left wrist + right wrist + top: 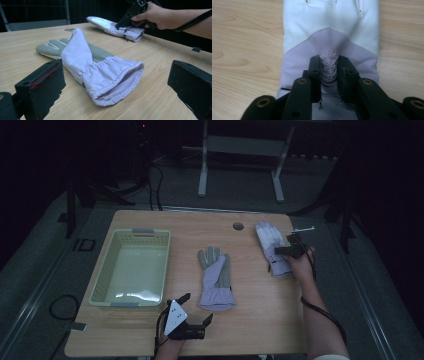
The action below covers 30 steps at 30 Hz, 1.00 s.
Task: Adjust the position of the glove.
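Note:
Two pale lilac and white gloves lie on the wooden table (260, 320). One glove (216, 277) (95, 62) rests palm up in the middle, its cuff toward me. My left gripper (197, 307) (117, 85) sits low at the table's near edge, open, its jaws standing wide on either side of that cuff without touching it. The other glove (272, 247) (112, 26) (329, 32) lies at the far right. My right gripper (290, 251) (328, 65) points down onto it, jaws pinched on a fold of fabric bearing a round snowflake badge (329, 68).
A pale green plastic basket (142, 232) stands at the table's left, nothing in it. A round cable hole (238, 226) sits near the far edge. A metal stand (240, 165) rises on the floor beyond the table.

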Tool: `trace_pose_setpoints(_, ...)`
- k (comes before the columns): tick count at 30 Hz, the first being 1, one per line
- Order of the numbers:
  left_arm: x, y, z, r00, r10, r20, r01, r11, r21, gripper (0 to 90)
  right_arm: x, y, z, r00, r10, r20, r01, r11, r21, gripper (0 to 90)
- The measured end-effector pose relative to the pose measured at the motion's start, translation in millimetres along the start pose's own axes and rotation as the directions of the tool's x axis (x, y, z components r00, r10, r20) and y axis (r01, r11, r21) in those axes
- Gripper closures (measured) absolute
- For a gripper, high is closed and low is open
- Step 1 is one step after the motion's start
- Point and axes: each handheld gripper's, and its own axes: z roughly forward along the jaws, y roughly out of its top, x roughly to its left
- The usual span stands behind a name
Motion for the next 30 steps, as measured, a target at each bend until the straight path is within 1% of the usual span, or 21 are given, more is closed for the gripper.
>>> trace_pose_setpoints(2,0.0,0.0,0.0,1.0000,0.001,0.000,-0.001,1.0000,0.001,1.2,5.9,0.2,-5.5,0.9997,-0.009,0.023,0.010,1.000,-0.007,75.7)
trace_pose_setpoints(3,-0.1,0.1,0.3,1.0000,0.002,0.000,-0.002,1.0000,0.001,1.2,8.6,0.1,-10.6,0.9994,-0.006,0.034,0.006,1.000,-0.018,75.7)
trace_pose_setpoints(5,-0.3,0.3,0.6,1.0000,0.004,0.001,-0.004,1.0000,0.005,1.3,11.3,-0.5,-19.2,0.9993,0.016,0.034,-0.015,0.999,-0.034,76.0)
trace_pose_setpoints(6,-0.3,0.4,0.9,1.0000,0.005,0.002,-0.005,1.0000,0.008,1.3,14.2,-1.4,-26.4,0.9990,0.026,0.036,-0.024,0.998,-0.050,76.5)
trace_pose_setpoints(7,-0.1,0.5,1.1,1.0000,0.006,0.003,-0.006,0.9999,0.011,1.3,16.6,-2.1,-31.9,0.9993,0.028,0.026,-0.026,0.998,-0.054,76.5)
trace_pose_setpoints(9,0.2,0.7,1.7,0.9999,0.008,0.007,-0.008,0.9999,0.010,1.3,21.1,-4.6,-42.6,0.9988,0.045,0.019,-0.043,0.996,-0.079,76.8)
trace_pose_setpoints(10,0.3,0.7,1.9,1.0000,0.007,0.007,-0.007,0.9999,0.010,1.2,25.2,-6.4,-50.2,0.9991,0.038,0.020,-0.036,0.995,-0.092,76.8)
trace_pose_setpoints(13,0.7,0.9,2.4,1.0000,0.002,0.007,-0.002,0.9999,0.014,1.2,34.2,-9.7,-68.0,0.9991,0.039,0.017,-0.037,0.992,-0.124,77.3)
trace_pose_setpoints(15,0.5,0.9,2.5,1.0000,0.003,0.006,-0.003,0.9999,0.013,1.3,39.8,-11.8,-81.8,0.9990,0.043,0.011,-0.041,0.988,-0.150,77.2)
trace_pose_setpoints(17,0.5,1.0,2.8,0.9999,0.005,0.014,-0.005,0.9999,0.016,1.2,45.3,-14.8,-97.0,0.9985,0.054,0.013,-0.051,0.983,-0.177,77.2)
trace_pose_setpoints(18,0.7,1.1,3.0,0.9998,0.005,0.021,-0.005,0.9999,0.016,1.2,48.3,-17.9,-106.6,0.9980,0.063,0.010,-0.060,0.979,-0.193,77.2)
trace_pose_setpoints(19,1.0,1.2,3.1,0.9995,0.004,0.031,-0.005,0.9998,0.017,1.2,49.8,-19.8,-111.7,0.9973,0.074,0.005,-0.071,0.976,-0.204,77.2)
trace_pose_setpoints(20,1.0,1.3,3.5,0.9994,0.006,0.034,-0.007,0.9998,0.021,1.2,52.1,-22.6,-117.8,0.9972,0.075,-0.003,-0.074,0.975,-0.208,77.2)
trace_pose_setpoints(22,0.8,1.4,3.8,0.9989,0.010,0.045,-0.011,0.9997,0.021,1.2,57.9,-30.0,-127.9,0.9962,0.087,-0.004,-0.085,0.972,-0.218,77.2)
trace_pose_setpoints(23,0.8,1.3,3.8,0.9987,0.011,0.050,-0.012,0.9997,0.019,1.2,61.9,-34.7,-132.6,0.9968,0.080,0.004,-0.077,0.974,-0.213,77.2)
trace_pose_setpoints(24,0.9,1.3,3.7,0.9985,0.012,0.053,-0.013,0.9997,0.020,1.2,64.9,-39.2,-136.1,0.9968,0.079,0.015,-0.074,0.973,-0.218,77.2)
trace_pose_setpoints(25,1.4,1.5,3.9,0.9979,0.009,0.064,-0.011,0.9996,0.024,1.2,67.4,-42.5,-138.6,0.9967,0.078,0.022,-0.071,0.974,-0.215,77.2)
trace_pose_setpoints(26,1.8,1.6,4.2,0.9975,0.005,0.070,-0.007,0.9996,0.027,1.2,70.7,-49.1,-143.1,0.9969,0.076,0.022,-0.069,0.974,-0.217,77.2)
trace_pose_setpoints(28,1.7,1.7,4.6,0.9977,0.005,0.067,-0.007,0.9995,0.031,1.2,74.8,-59.5,-148.8,0.9967,0.081,-0.007,-0.080,0.971,-0.224,77.2)
trace_pose_setpoints(29,1.2,1.7,4.7,0.9978,0.009,0.066,-0.011,0.9995,0.030,1.2,77.7,-65.8,-151.8,0.9969,0.079,-0.008,-0.078,0.972,-0.223,77.2)
trace_pose_setpoints(30,0.8,1.7,4.7,0.9978,0.012,0.065,-0.014,0.9995,0.030,1.2,81.4,-73.4,-154.9,0.9967,0.079,-0.014,-0.081,0.970,-0.230,77.3)
